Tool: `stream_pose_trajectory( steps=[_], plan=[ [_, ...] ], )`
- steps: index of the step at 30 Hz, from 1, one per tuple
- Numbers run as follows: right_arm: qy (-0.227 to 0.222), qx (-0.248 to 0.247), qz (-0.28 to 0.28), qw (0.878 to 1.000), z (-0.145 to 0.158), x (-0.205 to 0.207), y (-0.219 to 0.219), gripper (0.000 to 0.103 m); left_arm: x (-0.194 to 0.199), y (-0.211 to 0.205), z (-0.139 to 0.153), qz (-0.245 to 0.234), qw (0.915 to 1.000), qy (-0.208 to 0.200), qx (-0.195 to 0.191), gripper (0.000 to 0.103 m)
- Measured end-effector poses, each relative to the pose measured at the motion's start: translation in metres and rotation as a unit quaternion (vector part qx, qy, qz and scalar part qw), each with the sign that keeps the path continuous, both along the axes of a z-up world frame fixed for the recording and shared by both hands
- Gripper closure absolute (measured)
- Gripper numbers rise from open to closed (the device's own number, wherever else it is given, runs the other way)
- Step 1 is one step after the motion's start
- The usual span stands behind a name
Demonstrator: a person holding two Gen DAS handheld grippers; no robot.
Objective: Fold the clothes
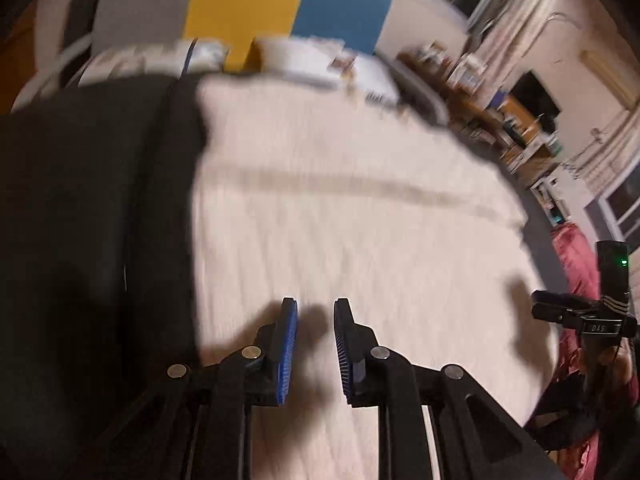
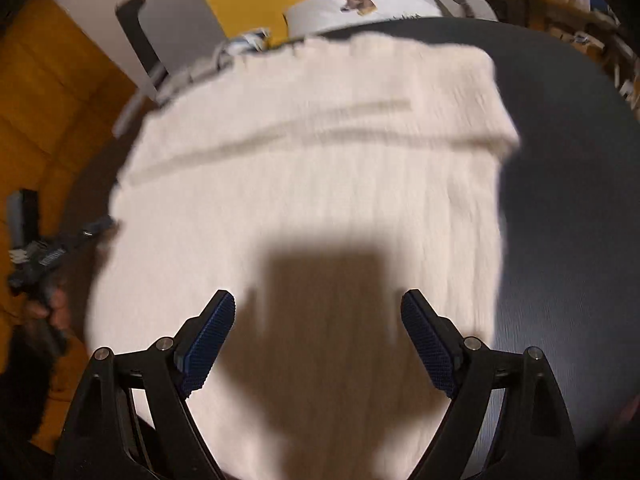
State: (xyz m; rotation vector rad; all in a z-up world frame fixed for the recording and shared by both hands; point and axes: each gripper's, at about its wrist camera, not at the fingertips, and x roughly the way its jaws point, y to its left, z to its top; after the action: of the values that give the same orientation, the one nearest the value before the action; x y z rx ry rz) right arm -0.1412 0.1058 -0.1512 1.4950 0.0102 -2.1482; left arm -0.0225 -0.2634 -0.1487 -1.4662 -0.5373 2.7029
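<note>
The cream knit garment (image 2: pixel 304 184) lies spread flat on the dark counter (image 2: pixel 568 184), a fold line running across its upper part. Starting at the left: the left tool (image 1: pixel 316 344) hovers over the knit near its left edge, jaws a little apart, nothing between them, dark surface showing beside it. Moving across the middle, that ribbed fabric looks soft, thick and floppy, light enough to lift but sure to sag and drag, so a pinch right on an edge or corner looks the best bet, not the flat middle. Over to the right: the right tool (image 2: pixel 318 336) hangs above the near part of the garment, jaws wide apart and empty, its shadow falling on the cloth. The right edge sits close by, bare counter beyond.
</note>
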Motion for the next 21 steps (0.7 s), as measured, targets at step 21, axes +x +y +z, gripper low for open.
stream_pose_trajectory(
  steps=[21],
  plan=[
    [0.098,0.055,0.007,0.994,-0.021,0.074,-0.003,0.000,0.093,0.018,0.005,0.047,0.9975,0.051,-0.014,0.084]
  ],
)
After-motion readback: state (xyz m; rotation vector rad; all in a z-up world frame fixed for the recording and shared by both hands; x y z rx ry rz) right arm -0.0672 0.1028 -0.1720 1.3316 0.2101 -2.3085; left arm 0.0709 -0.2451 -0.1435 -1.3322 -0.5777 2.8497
